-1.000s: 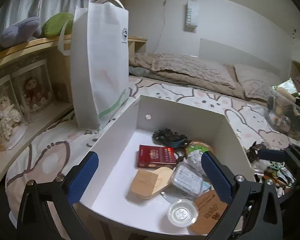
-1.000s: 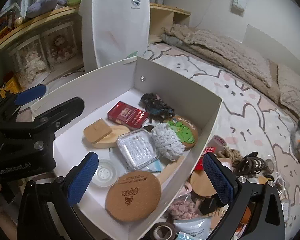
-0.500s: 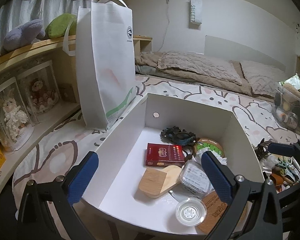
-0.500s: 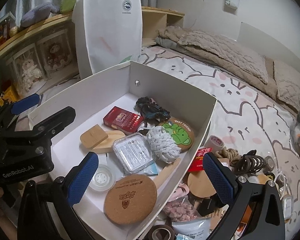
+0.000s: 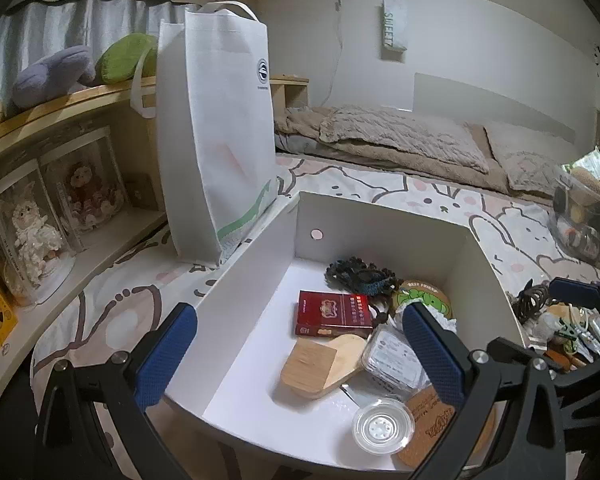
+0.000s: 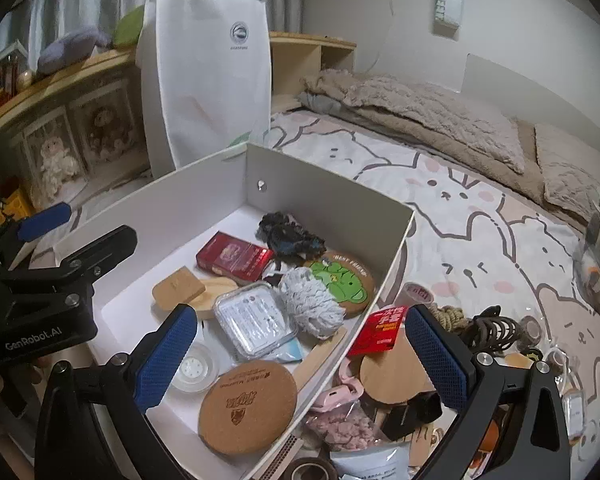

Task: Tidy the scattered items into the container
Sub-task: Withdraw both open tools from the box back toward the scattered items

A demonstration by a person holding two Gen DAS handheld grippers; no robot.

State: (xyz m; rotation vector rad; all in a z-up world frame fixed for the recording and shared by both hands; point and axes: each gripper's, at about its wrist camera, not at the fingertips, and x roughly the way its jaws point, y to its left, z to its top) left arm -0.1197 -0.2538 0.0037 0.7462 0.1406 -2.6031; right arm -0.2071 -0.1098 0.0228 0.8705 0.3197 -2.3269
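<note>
Two grippers: both in view, both empty, neither touching anything.
Left gripper (image 5: pixel 298 350): blue-padded fingers spread wide apart, hovering over the near end of the box; nothing between the pads. In the right wrist view it shows at the far left (image 6: pixel 44 240), beside the box's left wall.
Right gripper (image 6: pixel 300 350): fingers wide apart, hanging above the box's right wall and the loose pile beside it; nothing held.
Container: white open-top box (image 6: pixel 324 200) on the bed, a small round hole in its far wall.
Box contents: red packet (image 6: pixel 234 256) near the middle; dark crocheted piece (image 6: pixel 290 236) behind it by the far wall; green frog coaster (image 6: pixel 342 282) against the right wall; grey yarn ball (image 6: pixel 310 300) lying just in front of the coaster; clear lidded case (image 6: pixel 254 320) beside the yarn; wooden blocks (image 6: pixel 180 290) left of the case; round clear lid (image 6: pixel 192 368) and cork coaster (image 6: pixel 248 402) at the near end.
Scattered items: still outside, on the bedsheet right of the box. Red sachet (image 6: pixel 382 328) touches the box wall; round wooden disc (image 6: pixel 392 372) just below it; rope coil (image 6: pixel 450 316) and dark hair ties (image 6: pixel 496 330) further right; pink item (image 6: pixel 338 394) and black clip (image 6: pixel 414 412) nearer the camera.
Surroundings: white tote bag (image 5: pixel 220 140) upright behind the box's left corner; bed (image 6: pixel 480 216) with cartoon-print sheet; shelf of figurines (image 5: pixel 48 216) at left.
</note>
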